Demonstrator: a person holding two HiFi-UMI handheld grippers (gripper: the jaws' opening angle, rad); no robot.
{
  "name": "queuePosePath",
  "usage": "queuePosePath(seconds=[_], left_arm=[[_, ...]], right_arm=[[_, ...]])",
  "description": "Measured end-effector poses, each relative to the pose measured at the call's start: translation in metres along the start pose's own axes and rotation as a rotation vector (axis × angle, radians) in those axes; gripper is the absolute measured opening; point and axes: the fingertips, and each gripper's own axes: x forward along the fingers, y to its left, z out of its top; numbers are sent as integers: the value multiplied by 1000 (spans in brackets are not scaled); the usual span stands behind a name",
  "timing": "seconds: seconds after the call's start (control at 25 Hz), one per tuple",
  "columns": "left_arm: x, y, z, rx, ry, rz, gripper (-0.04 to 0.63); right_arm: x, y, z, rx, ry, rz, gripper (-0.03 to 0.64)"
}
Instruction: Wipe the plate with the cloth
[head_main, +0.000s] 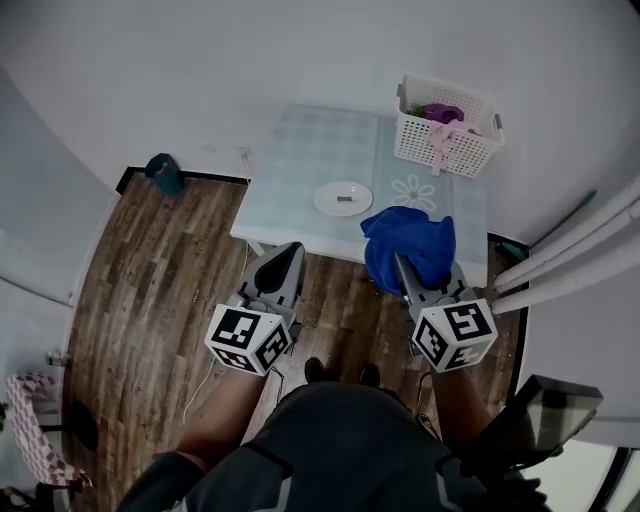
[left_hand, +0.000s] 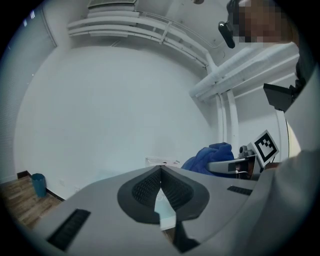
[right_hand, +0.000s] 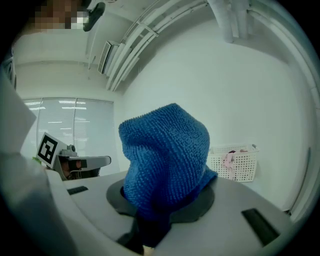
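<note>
Both clenched: right hand-held gripper (head_main: 401, 268) on blue cloth (head_main: 408, 243), left hand-held gripper (head_main: 289, 256) empty; basket (head_main: 447, 152) holds pink, purple items (head_main: 443, 113).

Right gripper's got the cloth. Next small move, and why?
Probably move the right gripper forward and left, lowering the cloth onto the plate: the cloth is clamped but sits short of the plate on the table.

Wood floor (head_main: 150, 270), white walls (head_main: 200, 60)
</note>
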Motion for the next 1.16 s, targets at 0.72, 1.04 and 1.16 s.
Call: queuePosePath(seconds=[0.72,1.04,1.16], left_arm=[[17,-8,6,13,-12,39,9],[18,-7,5,21,-11,46,9],[17,-8,4,17,-13,48,9]], right_arm=[[1,-18,2,-9,-8,7,109],[1,-19,4,-21,-17,11,109],[-1,-18,3,-22,-19,13,109]])
